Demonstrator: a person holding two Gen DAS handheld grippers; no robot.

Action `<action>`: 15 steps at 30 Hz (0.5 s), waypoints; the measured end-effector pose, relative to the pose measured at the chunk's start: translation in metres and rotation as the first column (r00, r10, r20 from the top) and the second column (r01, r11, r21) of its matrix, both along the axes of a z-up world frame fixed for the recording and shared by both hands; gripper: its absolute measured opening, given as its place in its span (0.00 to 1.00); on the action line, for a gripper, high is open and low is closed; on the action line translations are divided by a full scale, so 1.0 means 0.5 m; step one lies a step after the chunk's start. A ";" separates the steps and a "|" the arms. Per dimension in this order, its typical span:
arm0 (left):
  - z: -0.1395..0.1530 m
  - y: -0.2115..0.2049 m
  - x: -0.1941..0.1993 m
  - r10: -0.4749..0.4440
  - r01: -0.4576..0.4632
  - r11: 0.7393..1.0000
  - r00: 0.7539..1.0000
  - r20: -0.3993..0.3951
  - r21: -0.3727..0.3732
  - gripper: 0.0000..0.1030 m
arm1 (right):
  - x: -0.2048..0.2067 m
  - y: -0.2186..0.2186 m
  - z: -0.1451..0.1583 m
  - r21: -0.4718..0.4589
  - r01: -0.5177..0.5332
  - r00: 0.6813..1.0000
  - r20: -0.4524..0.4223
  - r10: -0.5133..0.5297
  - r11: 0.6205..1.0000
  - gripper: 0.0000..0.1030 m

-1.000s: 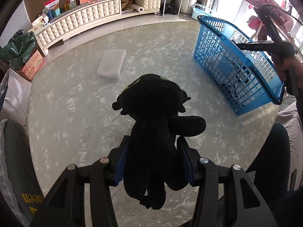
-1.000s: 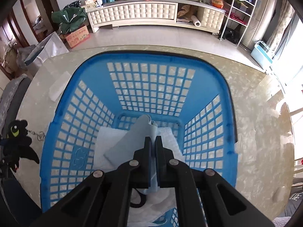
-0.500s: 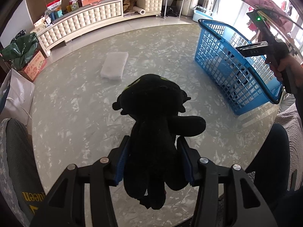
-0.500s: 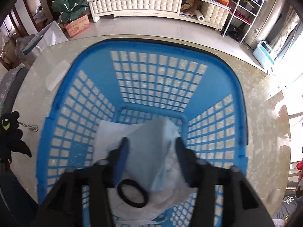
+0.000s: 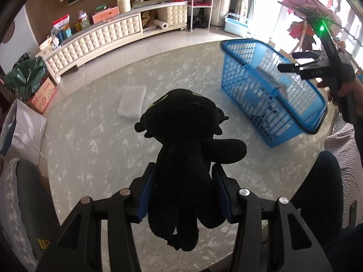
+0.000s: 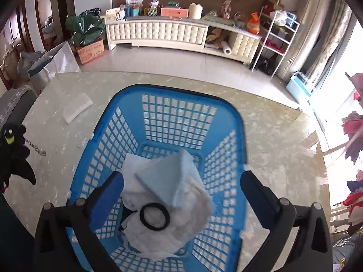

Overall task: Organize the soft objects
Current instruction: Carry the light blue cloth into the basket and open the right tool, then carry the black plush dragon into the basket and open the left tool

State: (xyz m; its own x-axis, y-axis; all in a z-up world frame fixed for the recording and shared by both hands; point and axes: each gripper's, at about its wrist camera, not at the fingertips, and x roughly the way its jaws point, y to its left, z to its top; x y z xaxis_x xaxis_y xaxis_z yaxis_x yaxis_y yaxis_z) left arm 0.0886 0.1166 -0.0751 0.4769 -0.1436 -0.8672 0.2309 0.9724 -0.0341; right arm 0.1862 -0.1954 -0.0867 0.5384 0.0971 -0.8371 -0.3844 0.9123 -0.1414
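My left gripper (image 5: 182,176) is shut on a black plush toy (image 5: 183,140) and holds it above the marble table (image 5: 90,136); the toy also shows at the left edge of the right wrist view (image 6: 12,142). My right gripper (image 6: 181,181) is open and empty above the blue basket (image 6: 172,117). In the basket lie a light blue folded cloth (image 6: 168,181), a white cloth (image 6: 192,213) and a black ring (image 6: 154,216). The basket (image 5: 261,79) stands at the table's right in the left wrist view. A white folded cloth (image 5: 132,100) lies on the table; it also shows in the right wrist view (image 6: 77,110).
A cream cabinet (image 6: 158,32) with clutter runs along the far wall. A white shelf rack (image 6: 274,43) stands at the right. A green bag (image 5: 25,79) and a cardboard box (image 5: 43,94) sit on the floor at the left. The table's front edge is near my left gripper.
My right gripper opened and let the light blue cloth drop into the basket, then rose and pulled back. My left gripper still holds the plush and has lifted a little.
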 end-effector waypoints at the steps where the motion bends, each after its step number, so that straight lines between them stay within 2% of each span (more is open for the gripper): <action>1: 0.008 -0.008 0.002 -0.008 0.008 1.000 1.000 0.006 0.002 0.46 | -0.010 -0.003 0.002 -0.002 0.003 1.000 0.009 -0.003 1.000 1.00; 8: 0.083 -0.085 0.037 -0.084 0.082 0.996 0.995 0.062 0.033 0.46 | -0.067 -0.046 0.007 0.005 0.019 0.999 0.038 -0.019 1.000 1.00; 12: 0.123 -0.124 0.062 -0.134 0.132 0.991 0.987 0.086 0.025 0.46 | -0.075 -0.055 0.004 0.014 0.027 0.999 0.039 -0.028 1.000 1.00; 15: 0.150 -0.166 0.087 -0.181 0.175 0.983 0.978 0.104 0.056 0.46 | -0.084 -0.063 0.004 0.022 0.031 0.998 0.051 -0.032 0.999 1.00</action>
State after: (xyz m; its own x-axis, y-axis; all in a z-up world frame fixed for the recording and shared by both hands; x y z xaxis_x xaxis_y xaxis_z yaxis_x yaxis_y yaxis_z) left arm 0.1319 0.0338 -0.0003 0.5389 -0.1954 -0.8194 0.4003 0.9153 0.0450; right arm 0.1443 -0.2271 -0.0848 0.5839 0.0969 -0.8060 -0.3480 0.9269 -0.1406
